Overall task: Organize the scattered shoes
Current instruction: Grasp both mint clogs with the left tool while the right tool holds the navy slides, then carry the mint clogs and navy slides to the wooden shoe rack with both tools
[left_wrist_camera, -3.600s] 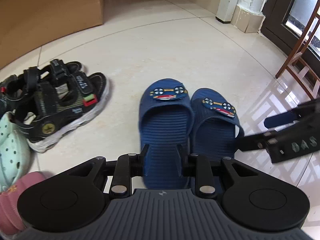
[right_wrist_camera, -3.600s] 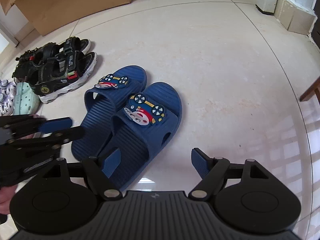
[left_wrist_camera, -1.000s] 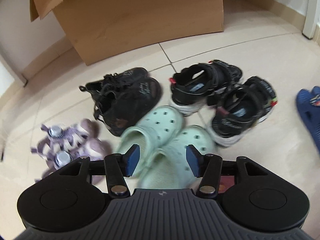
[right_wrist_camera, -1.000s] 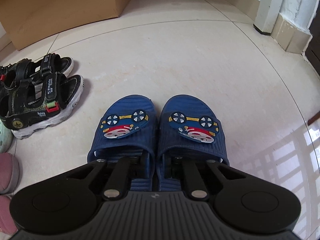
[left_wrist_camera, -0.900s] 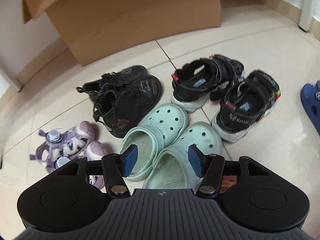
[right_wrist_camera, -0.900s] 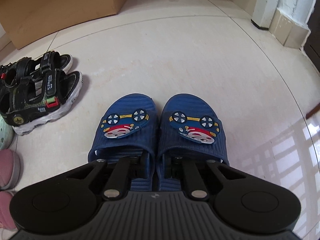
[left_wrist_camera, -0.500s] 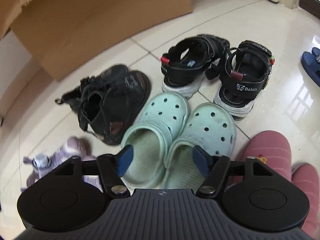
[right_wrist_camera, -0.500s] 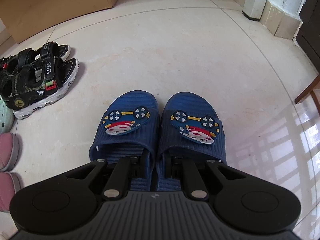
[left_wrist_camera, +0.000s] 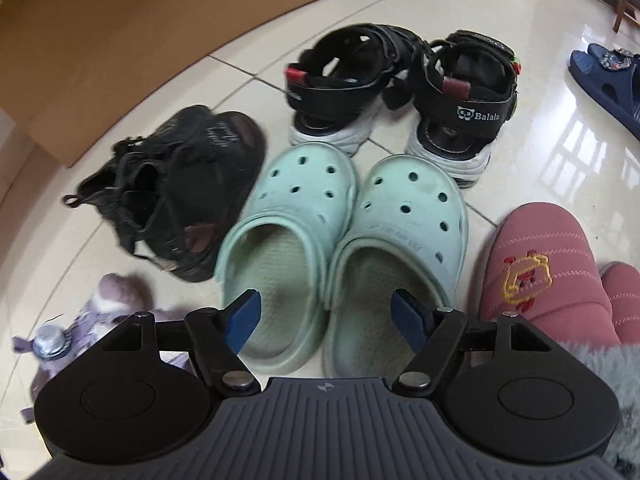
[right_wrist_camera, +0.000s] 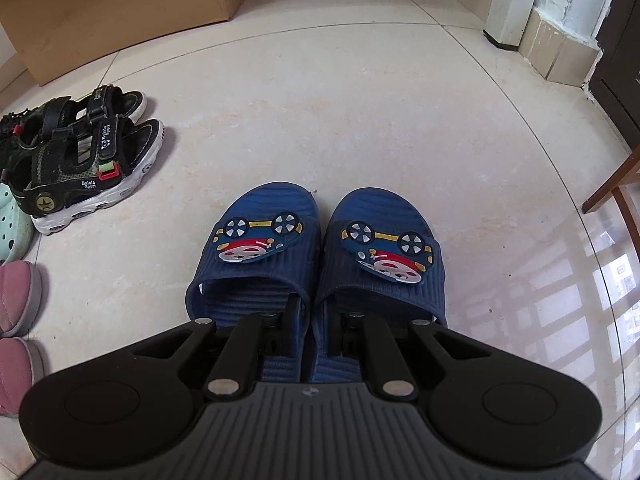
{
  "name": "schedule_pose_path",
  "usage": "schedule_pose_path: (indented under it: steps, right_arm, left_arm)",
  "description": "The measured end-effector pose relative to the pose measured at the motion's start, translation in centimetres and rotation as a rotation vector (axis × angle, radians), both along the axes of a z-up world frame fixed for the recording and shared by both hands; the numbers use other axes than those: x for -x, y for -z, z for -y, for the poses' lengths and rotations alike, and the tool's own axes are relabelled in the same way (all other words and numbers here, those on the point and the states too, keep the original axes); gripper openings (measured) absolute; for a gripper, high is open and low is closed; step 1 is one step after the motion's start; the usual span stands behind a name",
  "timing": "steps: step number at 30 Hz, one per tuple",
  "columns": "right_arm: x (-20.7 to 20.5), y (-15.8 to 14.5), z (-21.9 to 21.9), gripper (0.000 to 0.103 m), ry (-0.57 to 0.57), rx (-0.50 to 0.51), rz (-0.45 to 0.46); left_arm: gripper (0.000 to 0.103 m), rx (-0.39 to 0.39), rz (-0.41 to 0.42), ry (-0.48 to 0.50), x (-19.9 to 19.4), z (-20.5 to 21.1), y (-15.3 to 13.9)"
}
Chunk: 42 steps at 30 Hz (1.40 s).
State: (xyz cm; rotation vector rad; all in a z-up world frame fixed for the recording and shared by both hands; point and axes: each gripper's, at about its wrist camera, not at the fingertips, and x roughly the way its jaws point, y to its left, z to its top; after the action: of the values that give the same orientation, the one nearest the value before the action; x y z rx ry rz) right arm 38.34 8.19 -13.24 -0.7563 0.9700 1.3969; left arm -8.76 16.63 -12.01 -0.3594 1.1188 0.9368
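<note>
Two mint green clogs (left_wrist_camera: 344, 248) lie side by side, heels toward me, directly in front of my left gripper (left_wrist_camera: 326, 318), which is open just above their heels and holds nothing. In the right wrist view a pair of blue slides with car badges (right_wrist_camera: 316, 256) sits together on the tile. My right gripper (right_wrist_camera: 316, 330) is shut on the slides' adjoining inner edges, one finger inside each. The slides (left_wrist_camera: 608, 76) also show at the far right of the left wrist view.
Black sandals (left_wrist_camera: 404, 80) stand behind the clogs and at the left of the right wrist view (right_wrist_camera: 76, 160). Black sneakers (left_wrist_camera: 176, 184), purple shoes (left_wrist_camera: 80, 320) and pink slippers (left_wrist_camera: 544, 272) surround the clogs. A cardboard box (left_wrist_camera: 120, 40) stands behind. A wooden chair leg (right_wrist_camera: 612, 192) is at right.
My left gripper left the blue slides, swung to the mint clogs and came closer, jaws opening wider. My right gripper went from open to shut on both slides and holds them.
</note>
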Motion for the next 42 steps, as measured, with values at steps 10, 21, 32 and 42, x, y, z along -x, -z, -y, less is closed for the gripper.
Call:
schedule_pose_path:
  steps: [10,21,32,42]
  right_arm:
    - [-0.3,0.2,0.1,0.014,0.009,-0.001,-0.018]
    - [-0.2,0.3,0.2,0.029,0.006,0.000,-0.019]
    - [-0.6,-0.4,0.6,0.041,0.010,-0.028,-0.005]
    - [-0.1,0.0,0.4,0.048,-0.012,-0.032,-0.012]
  left_arm:
    - [0.060,-0.004,0.104,-0.056,0.7,-0.9,1.1]
    - [0.021,-0.057,0.197,-0.121,0.9,-0.8,1.5]
    - [0.018,-0.078,0.238,-0.305,2.6,0.7,-0.9]
    - [0.018,-0.226,0.194,-0.409,3.3,3.5,-7.7]
